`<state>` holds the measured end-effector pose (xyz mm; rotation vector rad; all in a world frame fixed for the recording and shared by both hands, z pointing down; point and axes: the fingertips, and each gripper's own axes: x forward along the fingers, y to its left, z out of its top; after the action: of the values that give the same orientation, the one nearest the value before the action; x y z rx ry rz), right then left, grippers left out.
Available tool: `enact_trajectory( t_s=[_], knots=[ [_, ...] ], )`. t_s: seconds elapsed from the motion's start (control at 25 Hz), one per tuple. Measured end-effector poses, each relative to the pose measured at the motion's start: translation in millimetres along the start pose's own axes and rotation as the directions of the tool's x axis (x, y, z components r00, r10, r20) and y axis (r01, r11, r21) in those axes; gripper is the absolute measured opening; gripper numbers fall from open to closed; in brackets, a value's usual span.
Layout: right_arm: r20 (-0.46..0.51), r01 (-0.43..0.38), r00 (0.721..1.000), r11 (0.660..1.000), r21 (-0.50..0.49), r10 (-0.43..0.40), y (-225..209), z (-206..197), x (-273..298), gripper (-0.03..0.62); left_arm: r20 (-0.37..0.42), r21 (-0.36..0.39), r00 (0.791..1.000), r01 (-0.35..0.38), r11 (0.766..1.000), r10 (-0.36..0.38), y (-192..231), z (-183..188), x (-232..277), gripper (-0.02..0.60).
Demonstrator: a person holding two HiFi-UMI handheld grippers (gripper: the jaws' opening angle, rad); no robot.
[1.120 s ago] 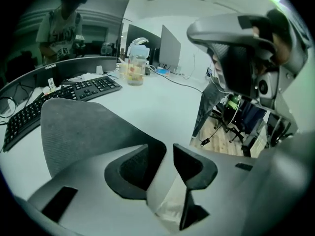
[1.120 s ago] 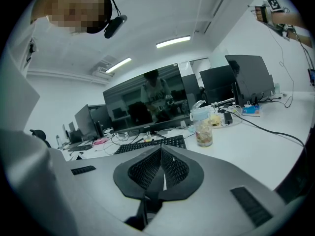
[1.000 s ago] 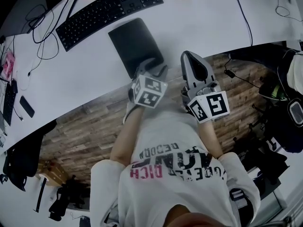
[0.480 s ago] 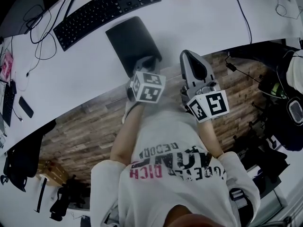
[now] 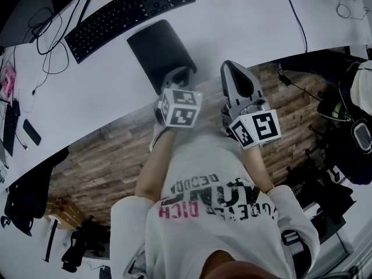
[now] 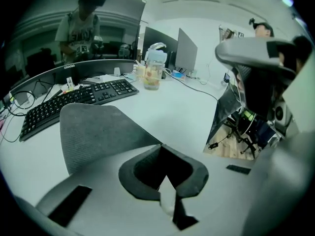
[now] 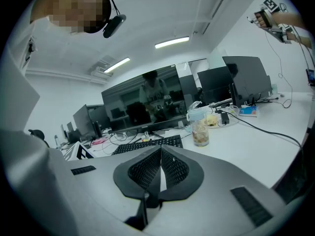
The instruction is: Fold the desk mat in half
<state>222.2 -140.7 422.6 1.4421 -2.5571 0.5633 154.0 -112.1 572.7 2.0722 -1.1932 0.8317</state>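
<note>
The white tabletop (image 5: 244, 22) carries the dark desk mat (image 5: 156, 46), lying flat close to its near edge, with the keyboard (image 5: 128, 13) beyond it. The left gripper (image 6: 161, 154) is at the mat's near right corner. Its jaws have just been closing and now stand together on that thin corner. The right gripper (image 7: 160, 154) hangs just off the tabletop's near edge, jaws together on nothing. For a clean fold, I judge the pinched corner should rise and arc toward the far edge. The right gripper could steady the mat against sliding or skewing.
</note>
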Motion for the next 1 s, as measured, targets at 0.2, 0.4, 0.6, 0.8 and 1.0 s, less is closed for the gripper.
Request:
enact_trajectory(
  t_s=[0.2,0.4,0.6,0.8,1.0],
  knots=[
    [-0.004,-0.014,1.000,1.000,-0.005,0.014,4,0,4,0.000,0.038,-0.026,0.999,-0.005,1.000,0.006,3,8,-7,0.002],
    [-0.008,-0.030,1.000,0.999,-0.013,0.030,10,1,8,0.000,0.125,-0.056,0.992,-0.028,0.998,0.034,12,27,-21,0.002],
    [-0.008,-0.041,0.999,0.999,-0.022,0.041,15,4,11,0.000,0.196,-0.087,0.978,-0.061,0.994,0.077,28,42,-35,0.002],
    [-0.007,-0.058,0.998,0.998,-0.031,0.058,22,5,18,0.000,0.299,-0.134,0.946,-0.088,0.987,0.125,49,62,-54,0.002],
    [-0.007,-0.087,0.996,0.995,-0.044,0.087,34,9,27,0.000,0.384,-0.157,0.906,-0.124,0.980,0.176,67,80,-76,0.002]
  ],
)
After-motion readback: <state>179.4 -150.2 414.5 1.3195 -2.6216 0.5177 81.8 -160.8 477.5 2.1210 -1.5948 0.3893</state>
